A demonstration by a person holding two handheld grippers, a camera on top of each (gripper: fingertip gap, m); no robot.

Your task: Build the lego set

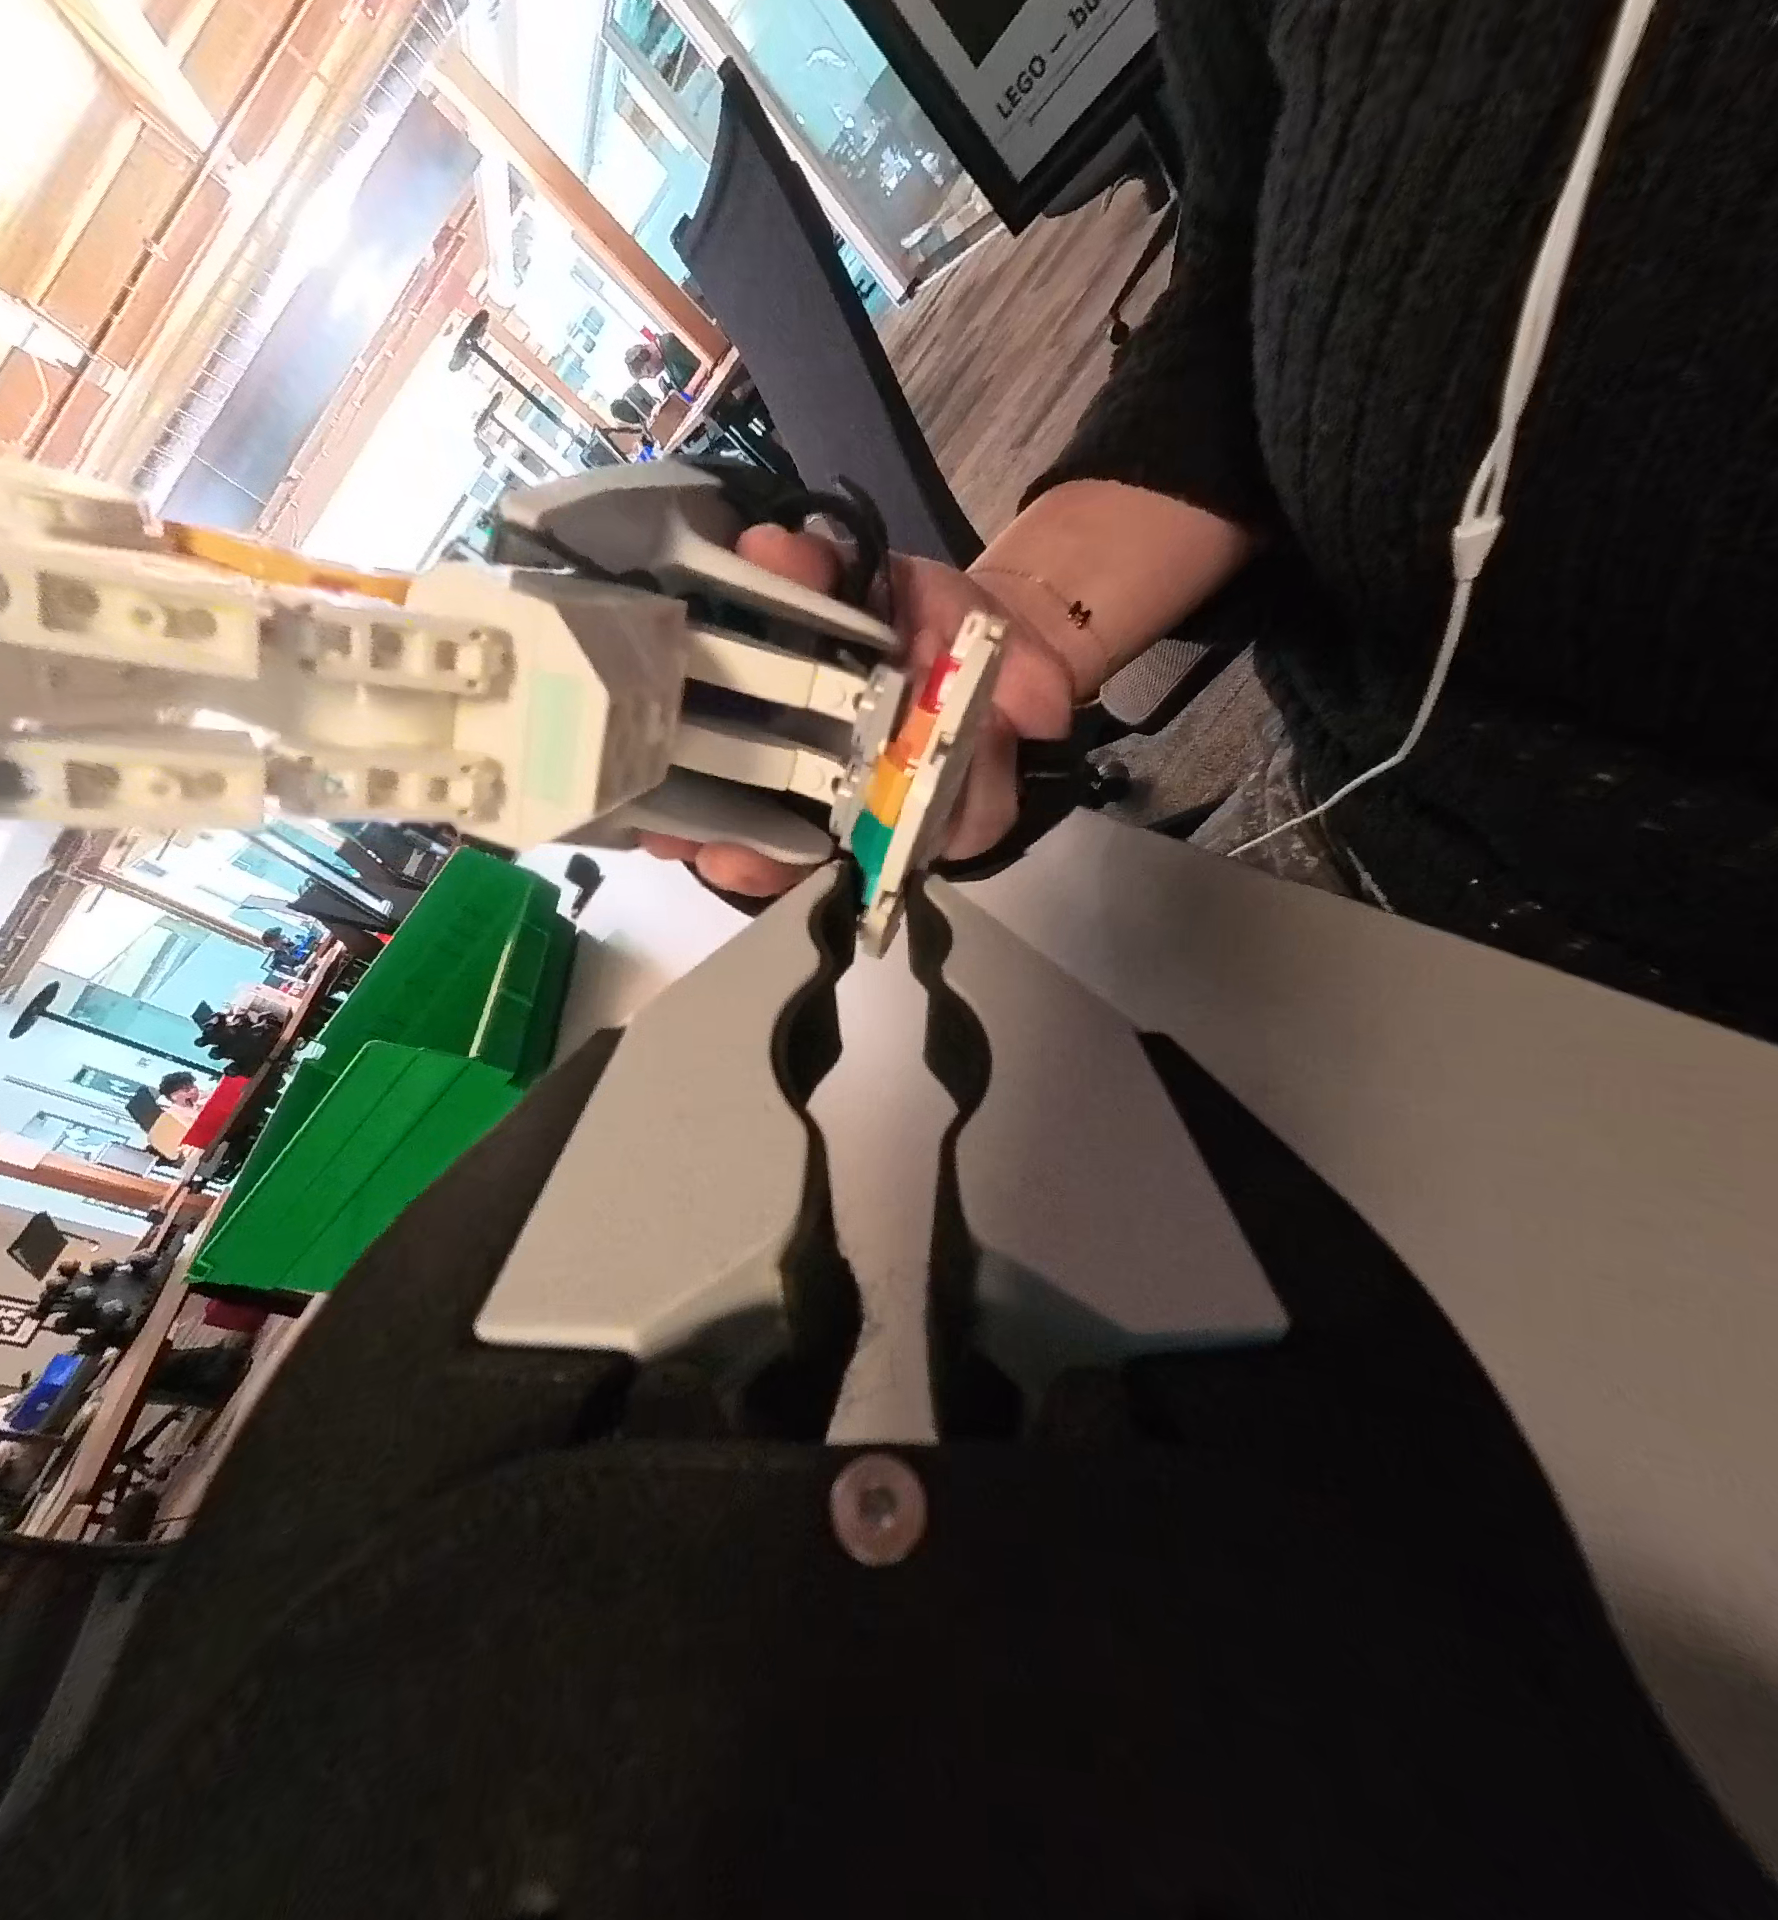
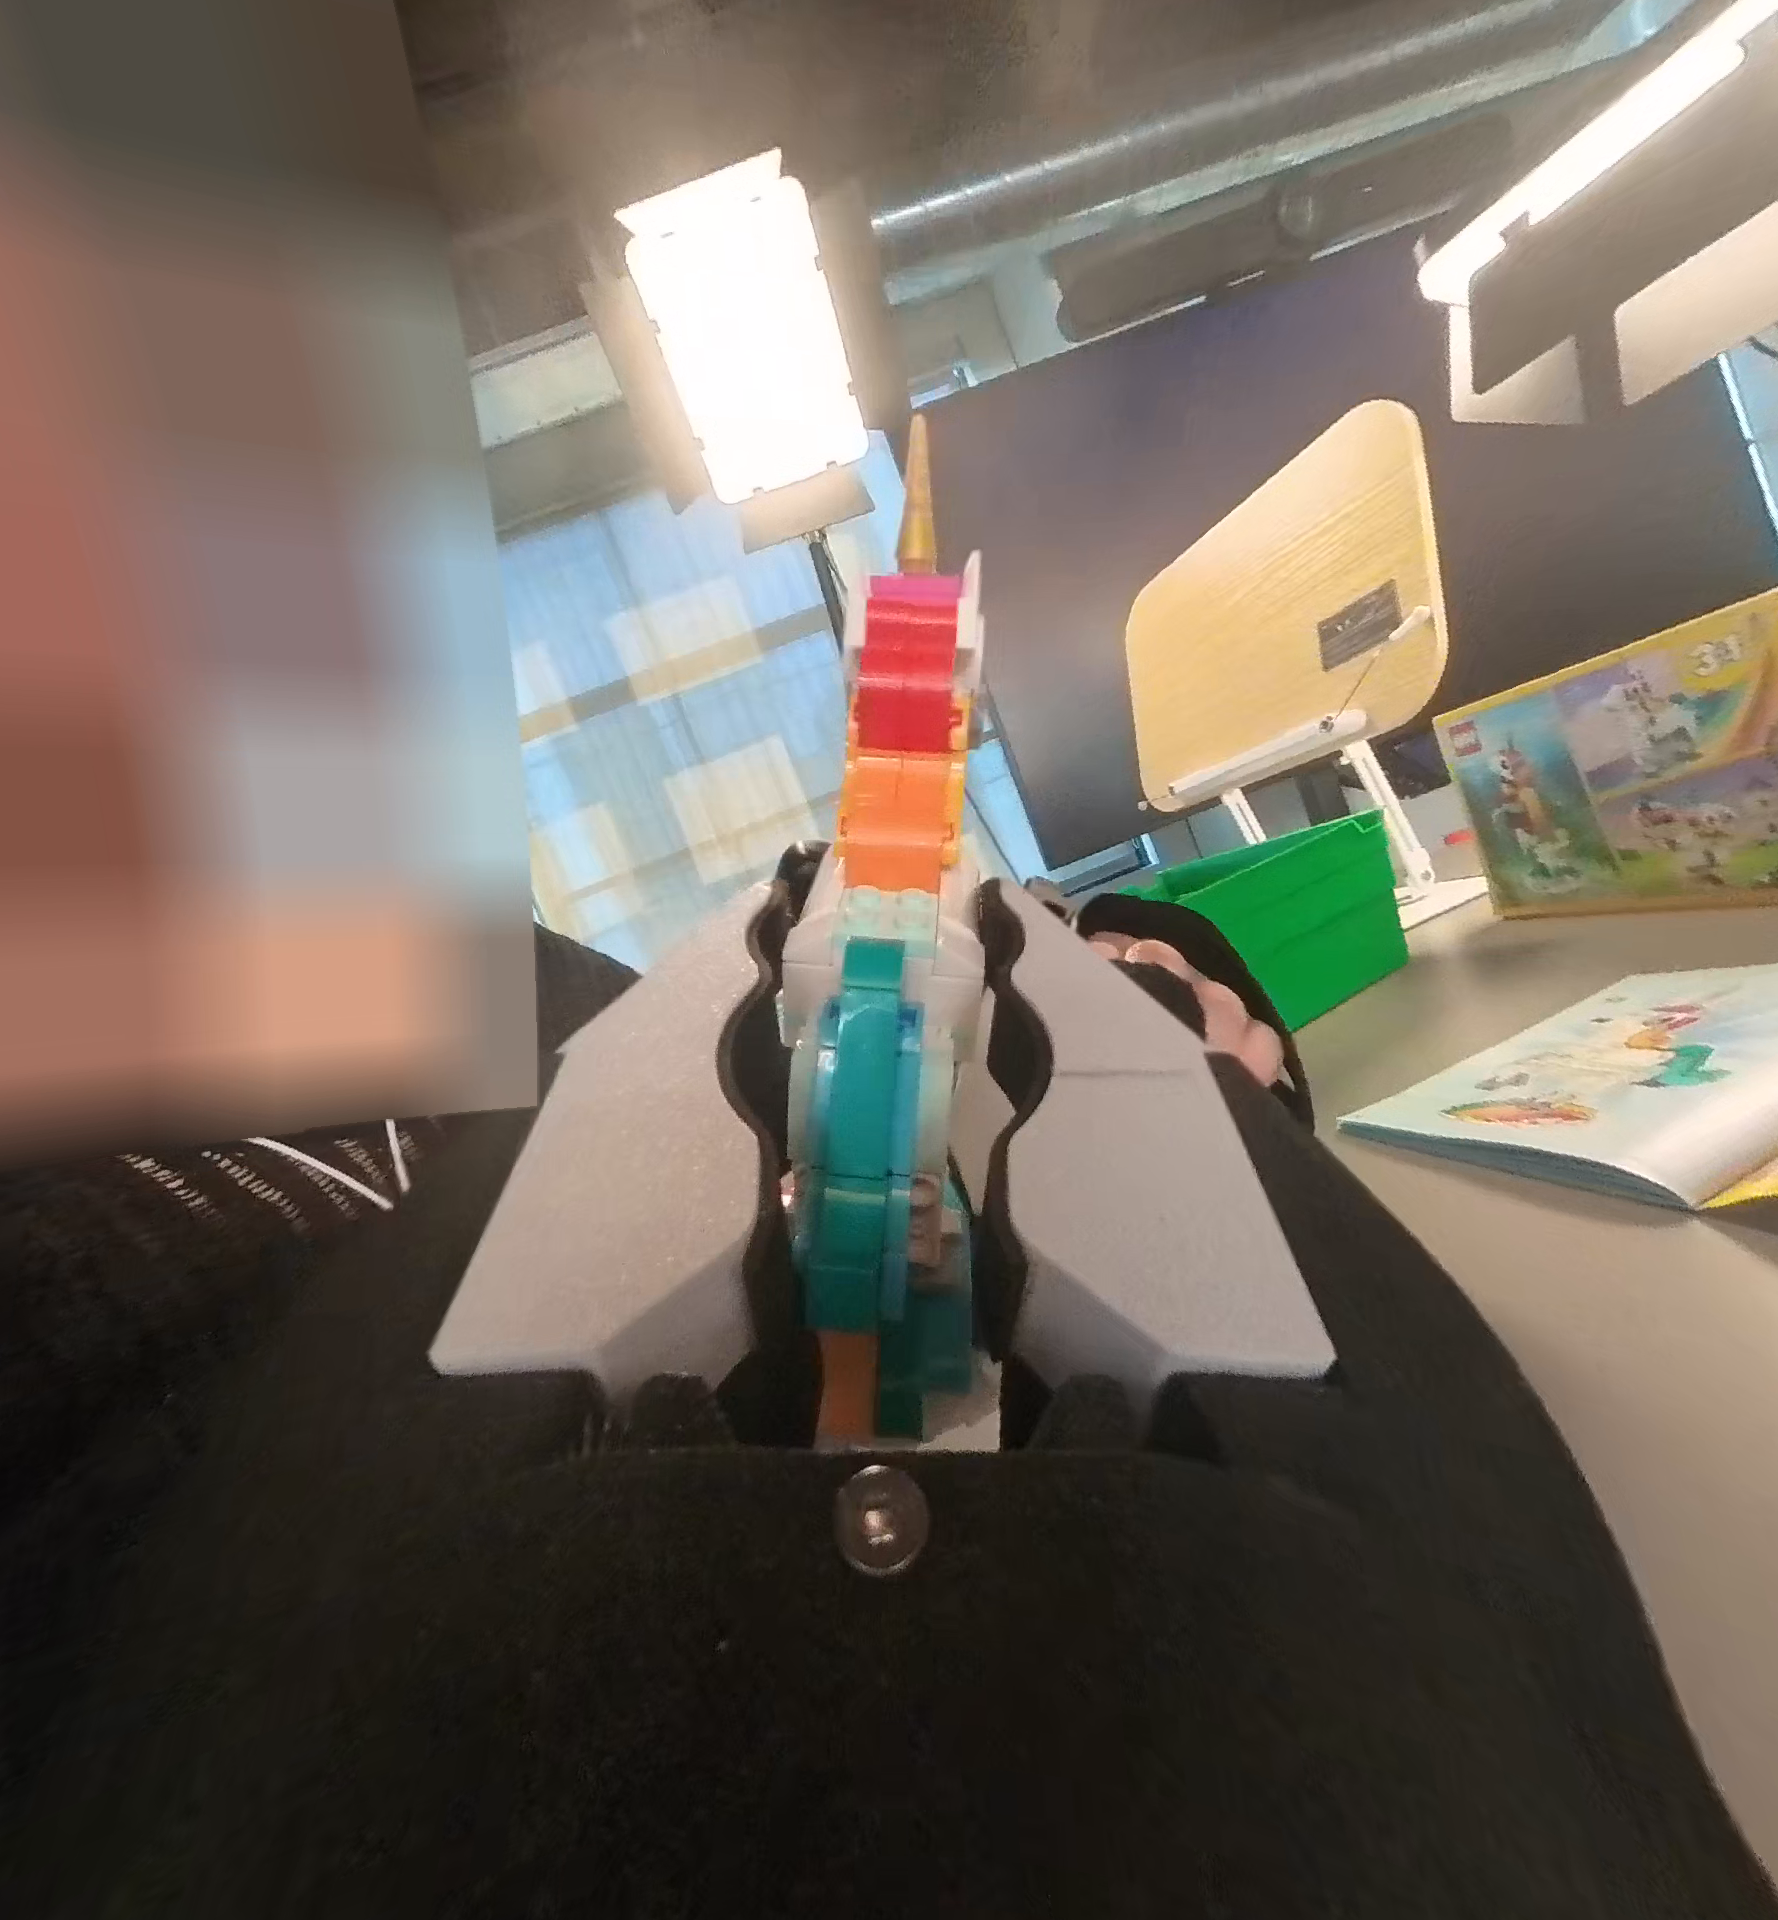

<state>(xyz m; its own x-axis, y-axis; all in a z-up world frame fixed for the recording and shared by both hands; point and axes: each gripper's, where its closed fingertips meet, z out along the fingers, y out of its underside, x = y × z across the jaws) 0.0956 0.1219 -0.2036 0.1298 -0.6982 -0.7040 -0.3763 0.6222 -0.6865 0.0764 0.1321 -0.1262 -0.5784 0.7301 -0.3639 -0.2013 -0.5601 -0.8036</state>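
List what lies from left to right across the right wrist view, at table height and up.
Blurred privacy patch, lit light panel, unicorn model held in the right tool, green bin, wooden book stand, open instruction booklet, set box.

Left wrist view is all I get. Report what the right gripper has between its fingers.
Observer: The right gripper is shut on a lego unicorn, with its teal tail end nearest that camera and its rainbow mane rising beyond the fingertips.
Operator: Now locate the instructions for me.
Observer: An open booklet lies flat on the grey table, at the right of the right wrist view, nearer that camera than the yellow set box.
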